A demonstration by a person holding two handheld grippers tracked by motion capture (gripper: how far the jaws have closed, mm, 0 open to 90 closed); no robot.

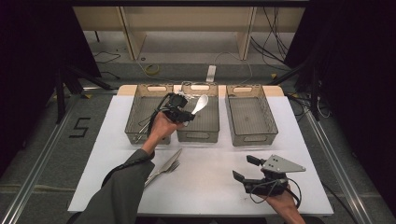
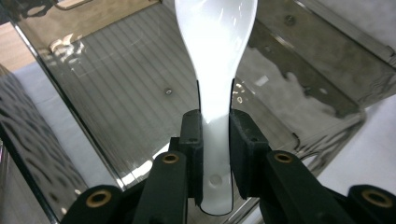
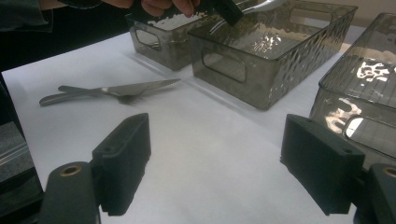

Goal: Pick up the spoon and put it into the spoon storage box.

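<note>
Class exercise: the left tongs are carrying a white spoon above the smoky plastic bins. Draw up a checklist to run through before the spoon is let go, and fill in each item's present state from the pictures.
1. Grip: left tongs clamp the white spoon by its handle, pads on both sides: ok.
2. Position: spoon's bowl hangs over the middle bin: ok.
3. Landing spot: the middle bin's ribbed floor under the spoon looks bare: ok.
4. Height above that floor: cannot tell.
5. Right tongs open, resting over the white table, apart from the bins: ok.
6. Knife and fork lie together on the table, clear of the drop path: ok.
</note>
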